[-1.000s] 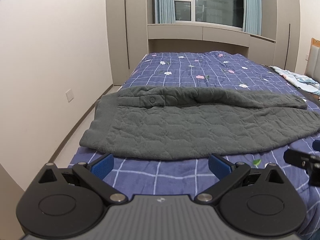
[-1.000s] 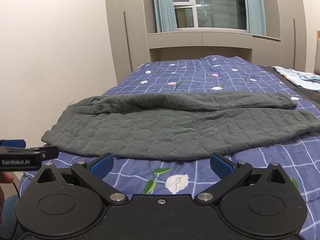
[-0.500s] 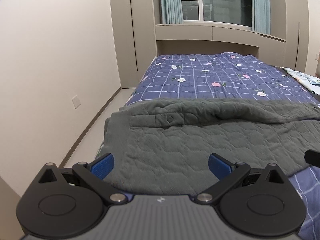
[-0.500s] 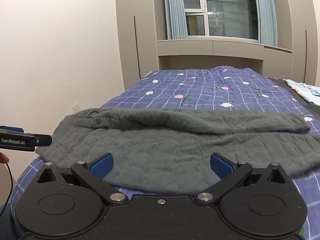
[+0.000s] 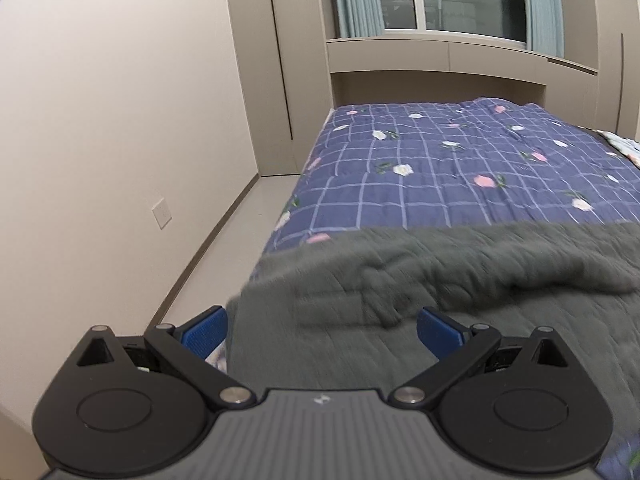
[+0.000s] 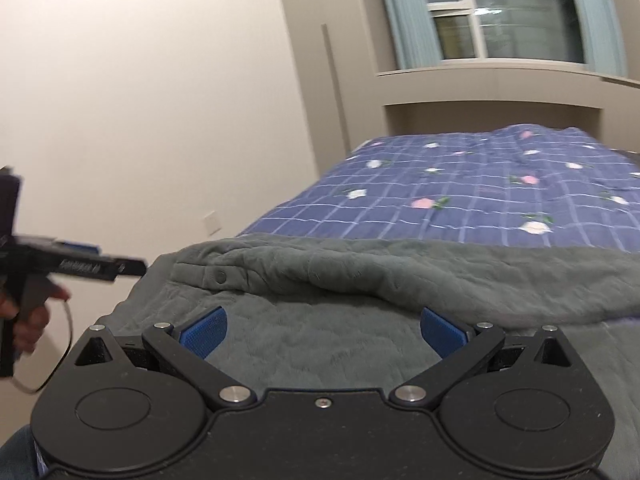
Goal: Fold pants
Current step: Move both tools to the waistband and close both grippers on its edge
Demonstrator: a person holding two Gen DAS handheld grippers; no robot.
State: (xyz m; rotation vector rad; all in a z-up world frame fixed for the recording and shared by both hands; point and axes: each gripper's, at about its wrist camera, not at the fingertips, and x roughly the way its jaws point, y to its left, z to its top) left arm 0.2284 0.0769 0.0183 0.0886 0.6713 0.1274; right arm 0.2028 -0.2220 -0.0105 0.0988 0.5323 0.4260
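Note:
Dark grey quilted pants [image 5: 440,280] lie flat across the near end of the bed, waistband to the left with its button [image 6: 219,277] showing in the right wrist view. My left gripper [image 5: 322,330] is open, low over the waist corner, with the cloth between its blue pads. My right gripper [image 6: 323,330] is open, low over the pants [image 6: 360,280] a little right of the waistband. The left gripper also shows from the side in the right wrist view [image 6: 80,266], held in a hand.
The bed has a blue checked floral quilt [image 5: 460,176]. Its left edge drops to the floor [image 5: 240,232] beside a cream wall [image 5: 120,120]. Wardrobes and a window stand behind the bed. A light cloth [image 5: 624,142] lies at the far right.
Both grippers have moved forward and down onto the pants and to the left. The cloth now lies between the pads of each. Both stayed open.

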